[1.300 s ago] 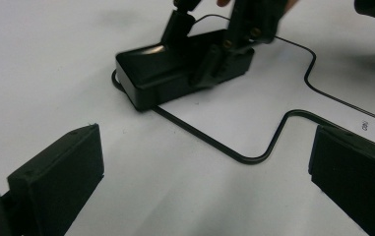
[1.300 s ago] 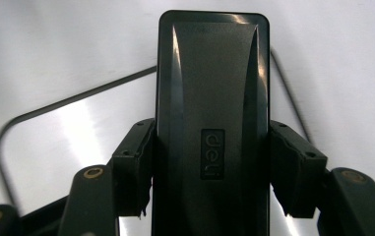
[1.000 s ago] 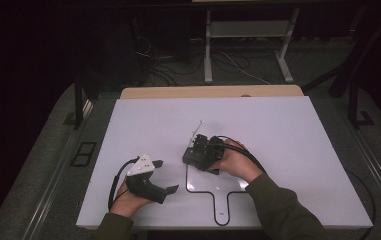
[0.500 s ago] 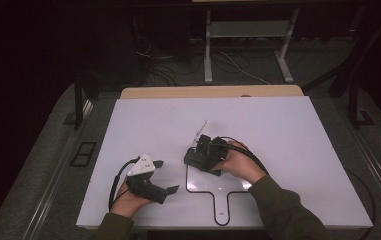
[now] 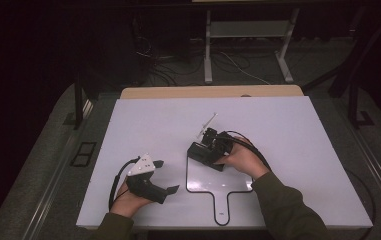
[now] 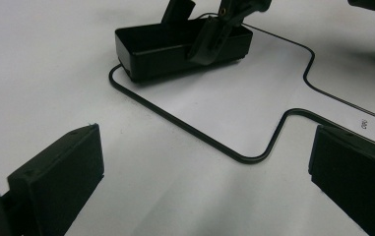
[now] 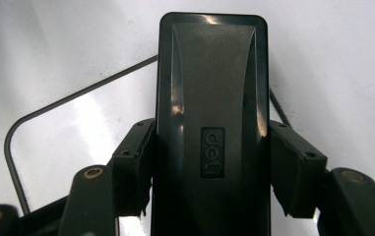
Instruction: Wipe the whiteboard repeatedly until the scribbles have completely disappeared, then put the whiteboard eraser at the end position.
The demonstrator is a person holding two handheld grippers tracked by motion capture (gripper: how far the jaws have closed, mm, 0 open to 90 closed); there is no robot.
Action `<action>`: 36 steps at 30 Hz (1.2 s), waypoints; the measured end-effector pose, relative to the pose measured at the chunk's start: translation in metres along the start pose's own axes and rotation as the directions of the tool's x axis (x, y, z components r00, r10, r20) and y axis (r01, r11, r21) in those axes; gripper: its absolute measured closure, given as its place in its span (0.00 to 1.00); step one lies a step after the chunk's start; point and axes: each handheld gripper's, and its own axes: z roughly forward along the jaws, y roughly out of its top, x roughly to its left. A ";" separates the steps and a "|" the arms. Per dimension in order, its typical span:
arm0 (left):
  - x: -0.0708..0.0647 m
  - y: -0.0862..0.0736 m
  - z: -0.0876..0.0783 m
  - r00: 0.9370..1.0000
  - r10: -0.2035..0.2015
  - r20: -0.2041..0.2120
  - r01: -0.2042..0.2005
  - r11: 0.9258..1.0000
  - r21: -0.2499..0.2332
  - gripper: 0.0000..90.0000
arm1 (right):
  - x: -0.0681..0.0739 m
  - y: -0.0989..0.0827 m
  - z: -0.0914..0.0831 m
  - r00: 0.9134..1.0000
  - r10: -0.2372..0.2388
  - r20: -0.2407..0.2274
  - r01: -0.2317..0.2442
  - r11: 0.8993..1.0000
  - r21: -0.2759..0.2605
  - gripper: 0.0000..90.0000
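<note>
Our right claw [image 5: 207, 150] is clamped across the width of a black Dell power brick [image 5: 205, 154]; in the right gripper view the brick [image 7: 212, 123] runs straight up between the two pads, logo side facing the camera, one pad tight on each long side. The brick sits at the upper left corner of the paddle-shaped black outline [image 5: 220, 192] marked on the white tabletop [image 5: 288, 130], roughly mid-tabletop and a bit toward the near edge. In the left gripper view the brick [image 6: 180, 44] shows as a black box on that outline corner [image 6: 234, 156], with the right claw's arms coming down onto it; we can't tell from that angle whether it is resting flat or lifted a touch. Our right hand [image 5: 240, 159] is just right of the brick, cable looping behind it. A thin white stick-like piece [image 5: 207, 123] pokes up and away from the claw toward the far edge; too small to tell what it is. Left claw [image 5: 167, 176] is apart, nothing between the pads, parked near the near-left part of the tabletop, well clear of the brick, pointing toward the outline. Left hand [image 5: 128, 200] is at the near edge, grey three-cornered plate [image 5: 142, 166] on top.
</note>
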 end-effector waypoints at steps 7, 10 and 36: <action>0.000 0.000 0.000 1.000 0.004 0.000 -0.004 1.000 0.003 0.00 | -0.006 0.000 -0.008 1.000 0.014 -0.004 -0.014 1.000 -0.023 0.43; 0.001 0.000 0.000 1.000 0.001 -0.001 -0.001 1.000 0.005 0.00 | -0.009 0.001 -0.012 1.000 0.020 0.001 -0.020 0.999 -0.031 0.43; 0.000 -0.003 0.004 1.000 0.015 0.021 -0.015 1.000 0.018 0.00 | -0.082 0.014 -0.038 0.984 0.165 0.064 -0.161 0.985 -0.058 0.43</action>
